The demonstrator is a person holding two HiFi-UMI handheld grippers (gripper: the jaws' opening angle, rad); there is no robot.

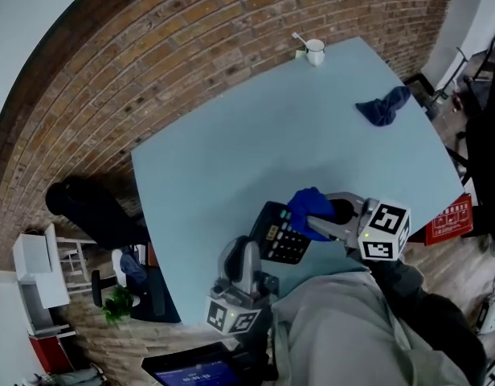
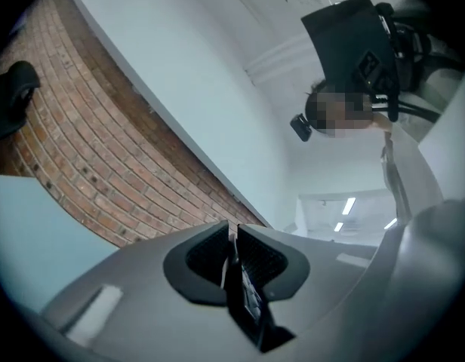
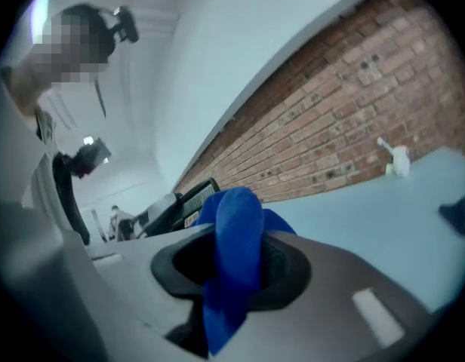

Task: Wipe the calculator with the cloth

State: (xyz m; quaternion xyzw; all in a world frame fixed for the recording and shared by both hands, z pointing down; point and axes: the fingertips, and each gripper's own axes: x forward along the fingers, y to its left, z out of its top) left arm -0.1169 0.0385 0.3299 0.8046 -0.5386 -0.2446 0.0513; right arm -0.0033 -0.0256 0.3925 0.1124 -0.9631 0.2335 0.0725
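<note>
A black calculator (image 1: pixel 278 233) is held tilted above the near edge of the light blue table (image 1: pixel 231 159). My left gripper (image 1: pixel 251 249) is shut on its near edge. In the left gripper view the calculator (image 2: pixel 246 300) shows edge-on as a thin dark slab clamped between the pads of the left gripper (image 2: pixel 232 259). My right gripper (image 1: pixel 326 215) is shut on a bright blue cloth (image 1: pixel 308 206), which lies against the calculator's right side. In the right gripper view the cloth (image 3: pixel 234 240) bulges out of the right gripper (image 3: pixel 232 266), with the calculator (image 3: pixel 183 200) just beyond it.
A second, darker blue cloth (image 1: pixel 384 105) lies crumpled near the table's far right edge. A white cup (image 1: pixel 314 51) with a spoon stands at the far corner. A brick wall (image 1: pixel 151 63) runs along the left side. A dark chair (image 1: pixel 91 207) stands beside the table at the left.
</note>
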